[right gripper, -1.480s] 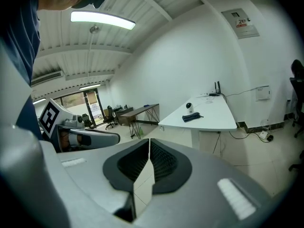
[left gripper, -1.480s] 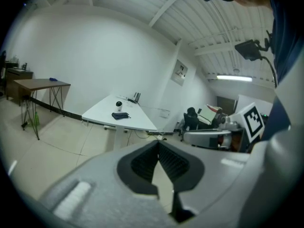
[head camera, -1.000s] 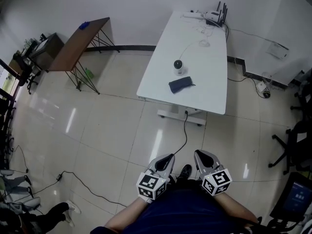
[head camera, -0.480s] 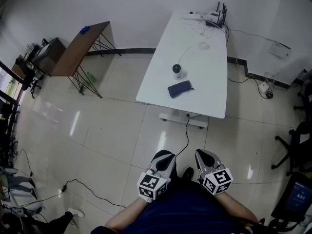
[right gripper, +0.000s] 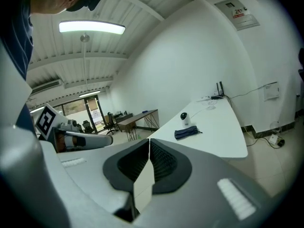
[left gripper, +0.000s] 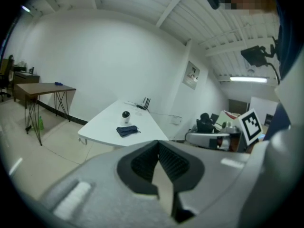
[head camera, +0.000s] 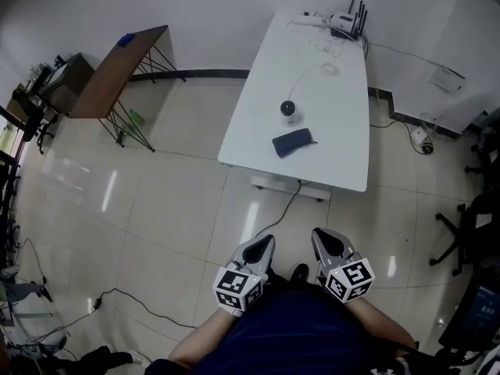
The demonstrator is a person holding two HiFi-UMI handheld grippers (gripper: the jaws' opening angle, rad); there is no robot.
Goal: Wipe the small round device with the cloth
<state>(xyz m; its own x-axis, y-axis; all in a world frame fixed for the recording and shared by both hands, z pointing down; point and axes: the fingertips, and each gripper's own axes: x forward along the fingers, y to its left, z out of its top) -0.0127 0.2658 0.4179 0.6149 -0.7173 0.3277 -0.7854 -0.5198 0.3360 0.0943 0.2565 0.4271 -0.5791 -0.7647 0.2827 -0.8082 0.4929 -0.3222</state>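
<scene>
- Nearest, tight against the person's torso [head camera: 301,334]: left gripper [head camera: 262,245] and right gripper [head camera: 321,238], side by side above the tiled floor [head camera: 180,209], both pointing toward the far table.
- Jaws of both closed together, pads meeting, nothing between them.
- Farther off, well apart from the 2 grippers: white table [head camera: 344,155], with a black cord [head camera: 291,209] trailing from under its near edge across the floor.
- On the table's near half: dark folded cloth [head camera: 293,142]; just beyond it, small round device [head camera: 289,111], upright, near the cloth.
- At the table's far end: router [head camera: 346,24] with antennas up.
- Far left: brown table [head camera: 117,69].
</scene>
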